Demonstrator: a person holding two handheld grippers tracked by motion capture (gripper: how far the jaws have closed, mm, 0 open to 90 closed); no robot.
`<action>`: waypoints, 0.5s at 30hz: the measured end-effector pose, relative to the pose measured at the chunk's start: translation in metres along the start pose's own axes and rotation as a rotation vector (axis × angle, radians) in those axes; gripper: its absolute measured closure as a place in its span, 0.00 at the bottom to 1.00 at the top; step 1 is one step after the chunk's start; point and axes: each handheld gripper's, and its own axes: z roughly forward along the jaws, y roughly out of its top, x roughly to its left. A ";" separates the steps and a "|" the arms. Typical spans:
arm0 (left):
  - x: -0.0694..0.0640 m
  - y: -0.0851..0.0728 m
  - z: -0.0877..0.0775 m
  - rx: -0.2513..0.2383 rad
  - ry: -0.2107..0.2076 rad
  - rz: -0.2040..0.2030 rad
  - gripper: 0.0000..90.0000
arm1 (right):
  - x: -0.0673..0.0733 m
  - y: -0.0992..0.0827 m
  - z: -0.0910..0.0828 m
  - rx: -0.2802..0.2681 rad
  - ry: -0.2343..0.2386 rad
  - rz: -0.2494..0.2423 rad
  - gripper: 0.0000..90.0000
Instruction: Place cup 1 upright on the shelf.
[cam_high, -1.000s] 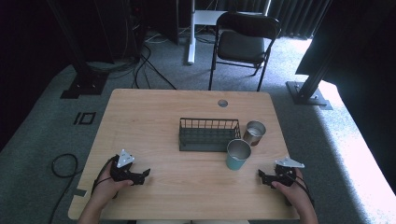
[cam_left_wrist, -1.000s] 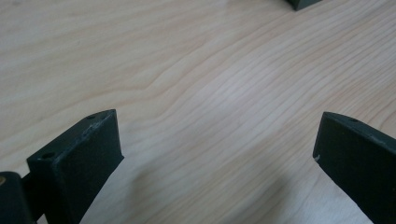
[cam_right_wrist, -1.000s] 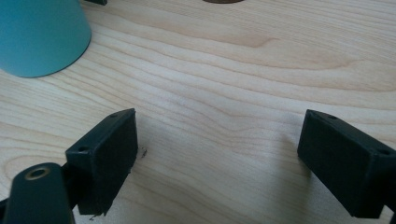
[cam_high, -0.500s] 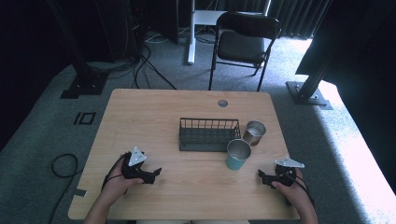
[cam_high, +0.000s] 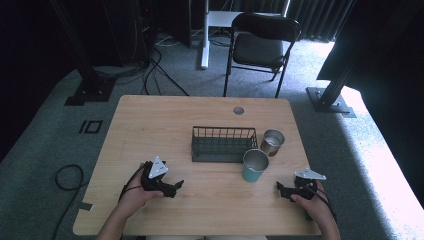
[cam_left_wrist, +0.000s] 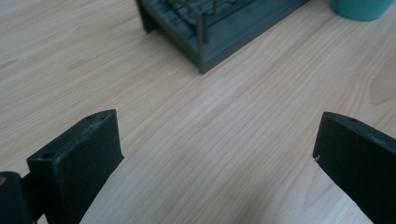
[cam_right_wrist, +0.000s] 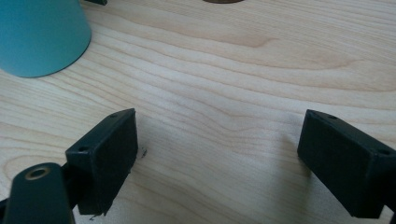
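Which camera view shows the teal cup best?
The high view: the whole teal cup stands upright beside the wire basket. The right gripper view shows one side of it at the upper left; the left gripper view shows just its base.

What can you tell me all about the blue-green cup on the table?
The cup is teal outside and shiny silver inside, so it looks like metal. It stands upright with its open mouth up, wider at the top than at the base, and looks empty. It sits on the wooden table, close by the front right corner of the dark wire basket, with a brown cup behind it. Whether it touches the basket is hard to tell. Neither gripper touches it.
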 end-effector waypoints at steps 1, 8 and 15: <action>-0.002 0.002 0.001 0.001 -0.004 0.009 0.02 | 0.000 0.000 0.000 0.000 0.000 0.000 0.13; -0.016 0.011 0.011 -0.006 -0.038 0.036 0.02 | 0.000 0.000 0.000 0.000 0.000 0.000 0.13; -0.029 0.023 0.024 -0.015 -0.074 0.068 0.02 | 0.000 0.000 0.000 -0.001 0.000 0.001 0.13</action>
